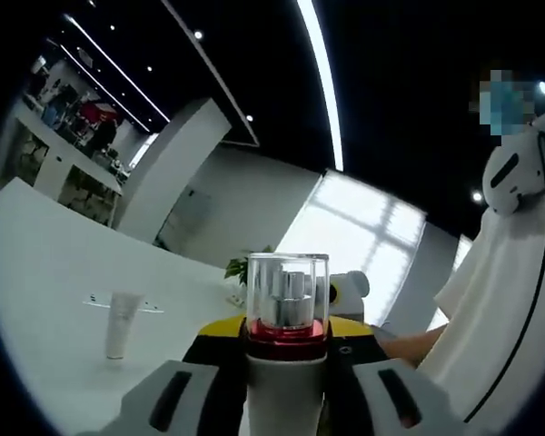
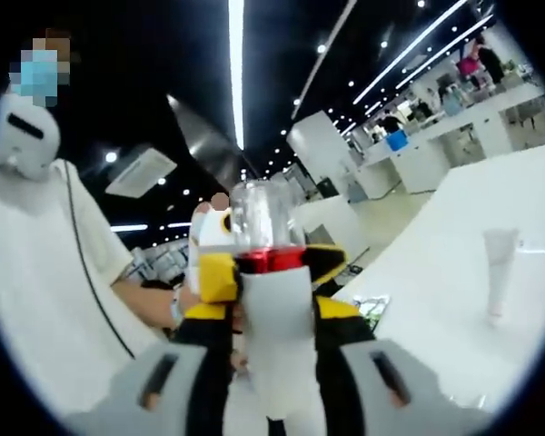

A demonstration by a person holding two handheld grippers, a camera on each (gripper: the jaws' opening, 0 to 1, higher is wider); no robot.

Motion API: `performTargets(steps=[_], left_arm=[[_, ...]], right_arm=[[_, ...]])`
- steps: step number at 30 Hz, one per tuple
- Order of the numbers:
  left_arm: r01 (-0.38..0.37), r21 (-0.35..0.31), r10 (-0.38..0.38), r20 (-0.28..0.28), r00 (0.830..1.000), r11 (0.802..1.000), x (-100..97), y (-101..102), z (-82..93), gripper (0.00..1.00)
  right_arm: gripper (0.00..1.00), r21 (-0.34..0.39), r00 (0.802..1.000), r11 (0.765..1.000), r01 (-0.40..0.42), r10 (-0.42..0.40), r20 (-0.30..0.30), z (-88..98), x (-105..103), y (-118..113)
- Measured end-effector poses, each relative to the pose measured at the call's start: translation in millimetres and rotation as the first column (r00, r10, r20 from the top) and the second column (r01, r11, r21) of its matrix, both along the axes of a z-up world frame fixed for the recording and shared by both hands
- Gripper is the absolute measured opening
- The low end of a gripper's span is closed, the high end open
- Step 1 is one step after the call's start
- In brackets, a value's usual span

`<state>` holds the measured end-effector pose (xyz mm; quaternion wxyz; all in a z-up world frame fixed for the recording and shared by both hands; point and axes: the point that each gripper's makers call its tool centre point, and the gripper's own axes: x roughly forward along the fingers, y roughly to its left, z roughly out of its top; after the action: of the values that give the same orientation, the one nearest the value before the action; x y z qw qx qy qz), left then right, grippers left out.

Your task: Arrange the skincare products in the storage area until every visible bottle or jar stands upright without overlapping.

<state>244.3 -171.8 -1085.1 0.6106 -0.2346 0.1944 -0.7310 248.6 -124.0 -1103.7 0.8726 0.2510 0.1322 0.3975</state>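
I have both the left hand-held gripper (image 1: 286, 400) and right hand-held gripper (image 2: 272, 391) pinching the white bottle (image 1: 286, 386) upright above the tabletop (image 1: 45, 272), steady for placing beside the standing tube (image 1: 121, 325).

Bright ceiling light strips (image 1: 320, 82) against dark ceiling, window (image 1: 363, 232) glare, soft blur, heavy fisheye curving.

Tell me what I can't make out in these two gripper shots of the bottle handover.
- Bottle base: left gripper view, cut off by the bottom edge between the jaws.
- Which gripper bears the bottle: both close on it, each view hides the pads.
- White tube label: too small in the left gripper view, blurred in the right gripper view.
- Storage area: not identifiable on the white table.
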Motion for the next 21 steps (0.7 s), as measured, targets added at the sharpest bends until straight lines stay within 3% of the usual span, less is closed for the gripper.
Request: performTargets(steps=[9,13,17,21], left_arm=[[-0.006,0.013,0.006,0.008,1.0,1.0,1.2,0,-7.0,0.3],[-0.021,0.029,0.021,-0.012,1.0,0.999,2.6,-2,-21.5,0.29],[-0.031,0.071,0.03,0.013,0.999,0.997,1.2,-4,-39.2,0.29],[-0.039,0.082,0.038,0.004,0.999,0.996,2.4,-7,-55.1,0.29]], right_arm=[[0.36,-0.031,1.0,0.999,0.026,-0.027,-0.008,-7.1,-3,-4],[0.38,-0.081,0.999,0.996,0.032,-0.033,-0.017,-19.0,-3,-4],[0.43,-0.151,0.998,0.988,0.03,-0.037,-0.044,-38.3,-5,-5],[0.48,-0.111,0.997,0.993,0.038,-0.046,-0.068,-47.3,-10,-8]])
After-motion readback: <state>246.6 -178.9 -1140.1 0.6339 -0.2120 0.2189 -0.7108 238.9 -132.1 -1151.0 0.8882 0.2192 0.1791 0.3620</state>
